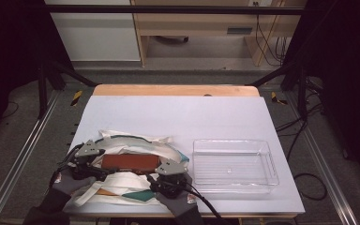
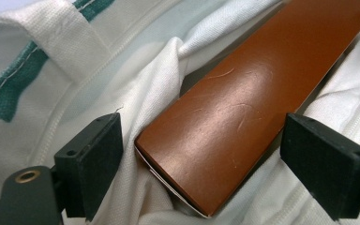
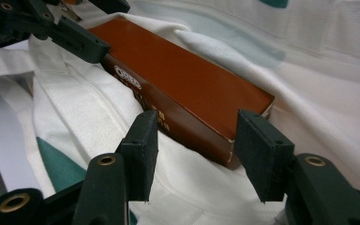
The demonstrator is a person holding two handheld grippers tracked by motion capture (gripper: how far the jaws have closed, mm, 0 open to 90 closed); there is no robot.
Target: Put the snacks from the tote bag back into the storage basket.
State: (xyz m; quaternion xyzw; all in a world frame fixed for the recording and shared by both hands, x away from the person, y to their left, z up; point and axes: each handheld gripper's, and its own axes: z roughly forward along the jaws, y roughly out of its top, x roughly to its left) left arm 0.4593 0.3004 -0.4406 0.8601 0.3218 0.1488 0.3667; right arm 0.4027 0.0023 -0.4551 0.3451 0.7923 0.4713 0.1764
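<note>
**Straddling the box: both grippers at the bag**

Item: brown box (image 1: 130, 162), lying in the mouth of a white cloth bag (image 1: 122, 140) at the table's near left. I had the left gripper (image 2: 201, 154) and the right gripper (image 3: 194, 150) each spread wide across one end of it, neither squeezing. Clear tray (image 1: 234, 165) waited just beside, empty. Step judged: pre-grasp. Next called for closing squarely, avoiding cloth.

I see a glossy reddish-brown box (image 2: 243, 122) with white lettering on its side, lying on a white cloth bag (image 1: 122, 185) with green trim; a clear plastic tray (image 1: 267, 161); black jaws; grey gloves (image 1: 68, 183); a pale table surface (image 1: 178, 115).
</note>
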